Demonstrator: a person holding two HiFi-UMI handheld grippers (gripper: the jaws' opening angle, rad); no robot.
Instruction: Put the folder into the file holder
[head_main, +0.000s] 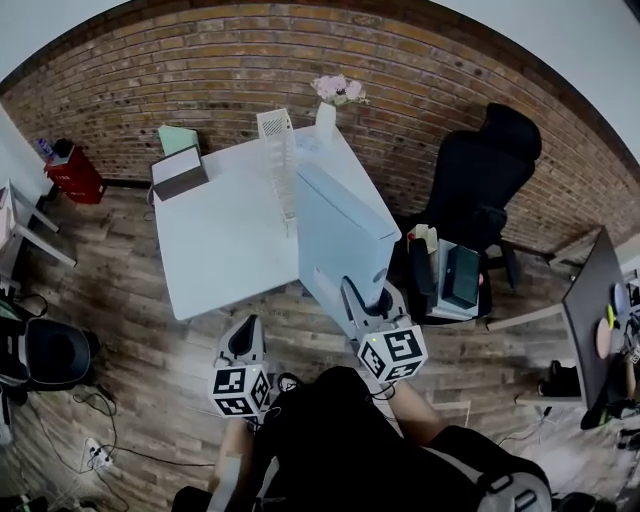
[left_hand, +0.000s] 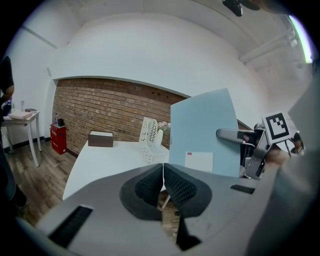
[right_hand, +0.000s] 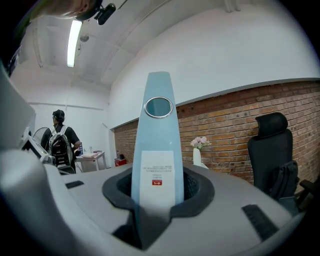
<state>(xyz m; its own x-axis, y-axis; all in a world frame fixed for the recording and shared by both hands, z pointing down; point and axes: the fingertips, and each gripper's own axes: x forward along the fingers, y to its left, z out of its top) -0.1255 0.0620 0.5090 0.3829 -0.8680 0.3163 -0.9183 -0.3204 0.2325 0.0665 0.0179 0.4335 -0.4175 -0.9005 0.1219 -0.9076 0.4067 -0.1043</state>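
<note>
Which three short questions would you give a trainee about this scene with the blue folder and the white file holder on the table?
1. True or false: the pale blue box folder already stands inside the white perforated file holder.
2. Which gripper grips the folder? A: the left gripper. B: the right gripper. C: both.
3. Fill in the missing word: the left gripper's jaws are ____, with nothing between them.

Key: 1 false, the folder is held upright at the near edge of the white rectangular table, apart from the holder. 2 B. 3 together.
</note>
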